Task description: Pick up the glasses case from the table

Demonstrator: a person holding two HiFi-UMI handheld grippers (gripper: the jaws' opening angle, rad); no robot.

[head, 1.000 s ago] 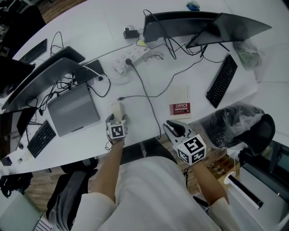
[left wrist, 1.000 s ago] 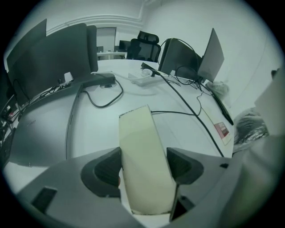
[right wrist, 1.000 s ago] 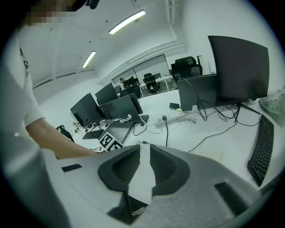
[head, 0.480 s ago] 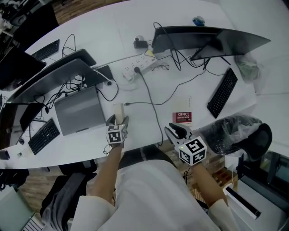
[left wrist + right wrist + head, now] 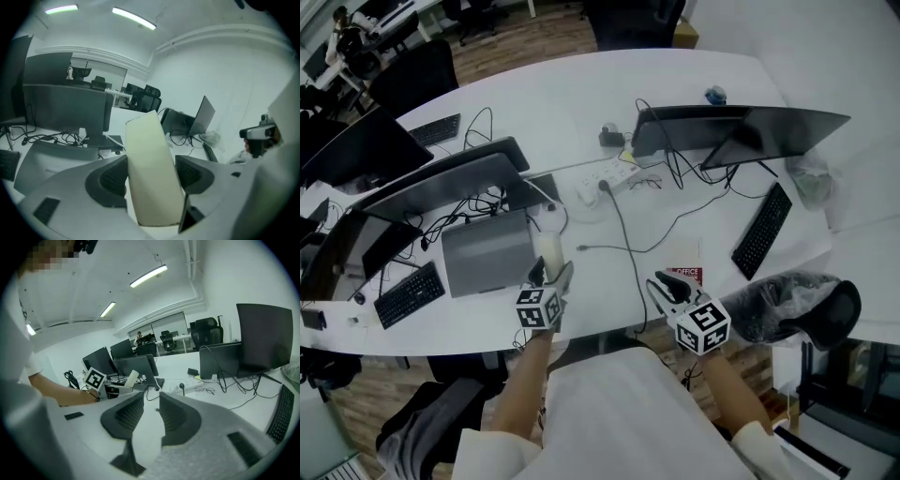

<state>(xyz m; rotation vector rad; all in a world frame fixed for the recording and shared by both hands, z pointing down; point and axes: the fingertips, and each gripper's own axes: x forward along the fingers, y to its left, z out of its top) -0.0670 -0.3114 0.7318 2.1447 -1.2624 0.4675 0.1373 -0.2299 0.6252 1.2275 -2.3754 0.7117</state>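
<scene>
The glasses case (image 5: 549, 251) is a cream, oblong box. My left gripper (image 5: 551, 267) is shut on it and holds it up off the white table (image 5: 581, 103), in front of the laptop. In the left gripper view the case (image 5: 152, 168) stands tilted between the two dark pads and fills the gap. In the right gripper view the case (image 5: 132, 376) sticks out of the left gripper beside its marker cube. My right gripper (image 5: 667, 284) hovers near the table's front edge, its jaws (image 5: 151, 411) a narrow gap apart with nothing between them.
A closed grey laptop (image 5: 485, 253) lies left of the case. A cable (image 5: 623, 239) runs from the power strip (image 5: 605, 180) toward the front edge. Spectacles (image 5: 645, 183), a red booklet (image 5: 683, 276), keyboards (image 5: 761, 232) and monitors (image 5: 736, 131) crowd the table. A chair (image 5: 787, 295) stands at the right.
My left gripper has risen with the case in it, lifting the case off the table. The right gripper has risen a little. The head view has pulled back from the table.
</scene>
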